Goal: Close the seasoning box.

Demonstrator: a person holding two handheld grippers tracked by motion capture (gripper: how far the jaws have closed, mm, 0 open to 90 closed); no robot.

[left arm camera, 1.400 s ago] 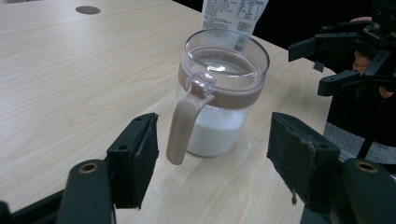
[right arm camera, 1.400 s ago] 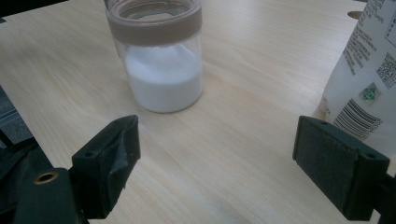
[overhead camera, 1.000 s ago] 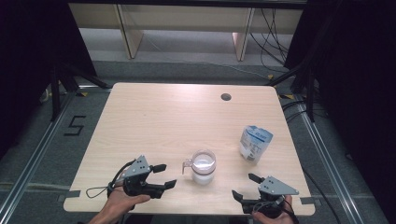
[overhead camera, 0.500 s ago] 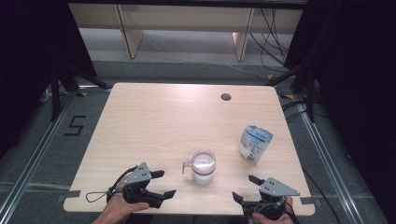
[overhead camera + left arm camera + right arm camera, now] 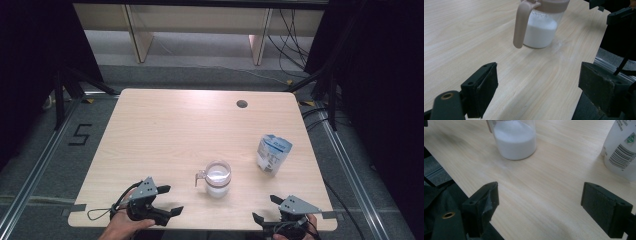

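The left tongs (image 5: 167, 199) sit at the near left edge of the counter (image 5: 165, 130), held in a hand (image 5: 122, 226) that comes in from the bottom of the high view. Their jaws have just been opening and now stand wide apart with nothing between them; in the left gripper view only bare wood lies between the two black pads. They point toward the jug (image 5: 217, 178), which stands upright near the front middle of the counter, a little way off from them. The jug is clear, with a beige lid and a beige handle (image 5: 520, 25) that faces the left tongs, and it is partly filled with white powder (image 5: 540, 31).

The right tongs (image 5: 267, 210) rest at the near right edge of the counter, their jaws also spread wide and empty. In the right gripper view the jug (image 5: 514, 138) stands ahead on the left, and a white pouch (image 5: 621, 147) with a barcode stands on the right. In the high view this pouch (image 5: 272, 154) stands upright to the right of the jug, apart from it
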